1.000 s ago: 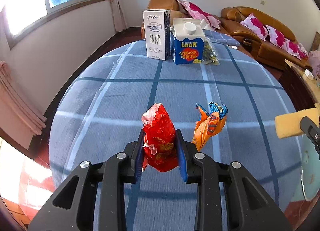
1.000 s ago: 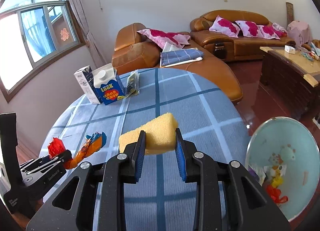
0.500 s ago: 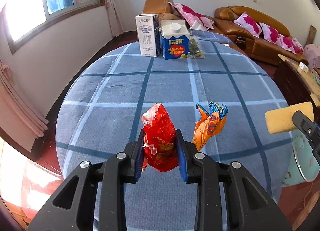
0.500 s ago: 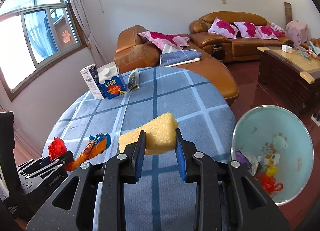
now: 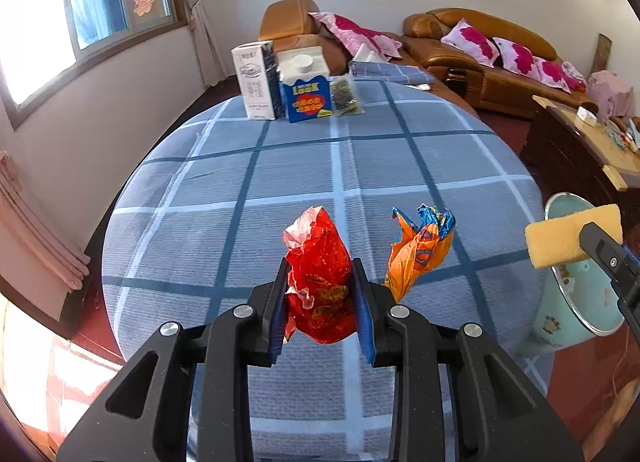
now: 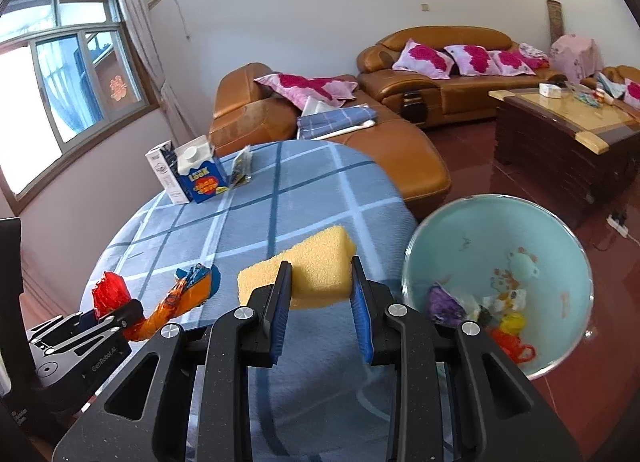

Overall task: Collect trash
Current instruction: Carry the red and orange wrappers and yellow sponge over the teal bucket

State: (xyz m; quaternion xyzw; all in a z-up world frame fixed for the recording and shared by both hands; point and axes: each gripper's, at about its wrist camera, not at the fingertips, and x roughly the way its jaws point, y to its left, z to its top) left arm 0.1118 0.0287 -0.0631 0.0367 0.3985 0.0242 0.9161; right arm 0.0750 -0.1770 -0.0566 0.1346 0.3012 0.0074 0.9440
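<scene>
- Your left gripper (image 5: 320, 294) pinches the red wrapper (image 5: 318, 282) above the table (image 5: 240, 181); it's light, crinkly and slippery, so hold mid-body.
- Your right gripper (image 6: 320, 294) squeezes the yellow sponge (image 6: 304, 270), soft and springy, near the bin (image 6: 560, 229).

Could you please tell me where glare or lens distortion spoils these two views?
Left wrist view: the window blows out white and the round table bulges from fisheye; right wrist view: the window overexposes, and dark vignetting fills the corners.
</scene>
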